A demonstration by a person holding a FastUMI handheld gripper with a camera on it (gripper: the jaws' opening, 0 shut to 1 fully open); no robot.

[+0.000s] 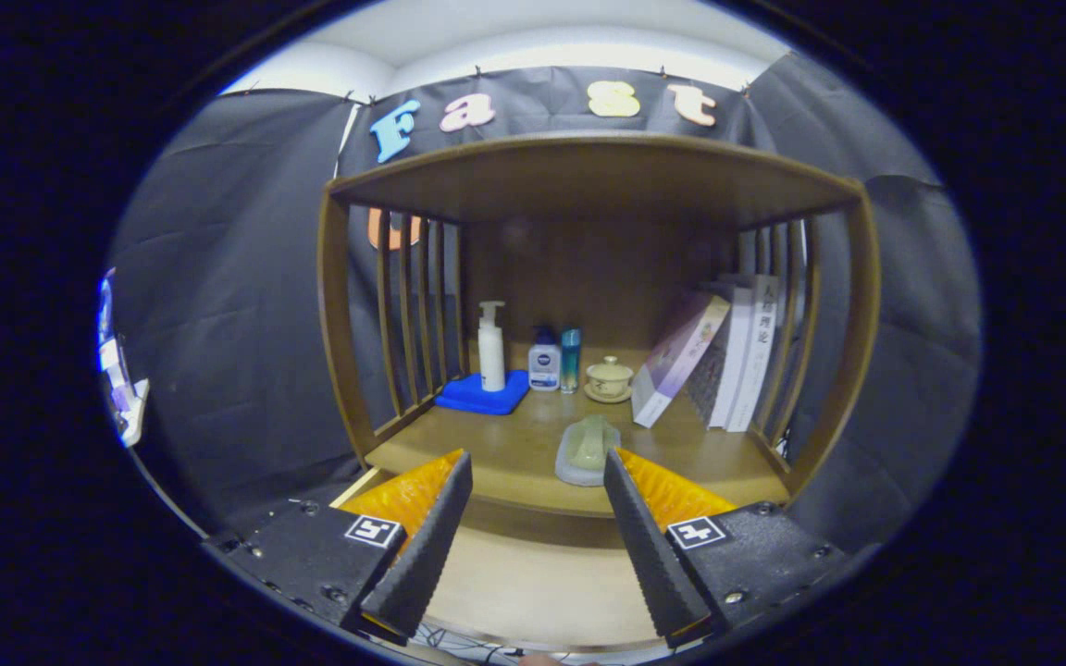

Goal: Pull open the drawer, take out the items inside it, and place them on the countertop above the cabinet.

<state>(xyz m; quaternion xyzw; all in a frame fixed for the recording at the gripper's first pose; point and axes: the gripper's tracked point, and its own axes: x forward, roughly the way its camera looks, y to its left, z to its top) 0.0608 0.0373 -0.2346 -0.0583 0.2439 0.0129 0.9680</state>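
Gripper (538, 490) spread wide, nothing held, both fingers clear of everything. Just ahead of the fingers lay the front edge of the bench (514, 462), a wooden top boxed in by a cabinet frame: slatted side (408, 314) ahead-left, slatted side (787, 324) ahead-right, solid back panel beyond, roof board (588, 176) overhead. Open room straight ahead across the bare middle of the bench, narrowing toward the back row. Nearest thing, close beside the right fingertip and sitting near the front edge: one pale green piece on a greyish pad (588, 450), kind hard to tell. Further back, left of centre: one blue mat (482, 394) carrying one white pump bottle (491, 347). Next to it, one short bottle with a dark cap (544, 363) and one slim teal bottle (570, 359), close together. Then one lidded cup on a saucer (609, 378). Ahead-right, against the slats: books (727, 356), about three upright and one leaning (678, 356). Below the bench edge, between the fingers, a lighter flat surface (542, 573); drawer or not, could not tell.
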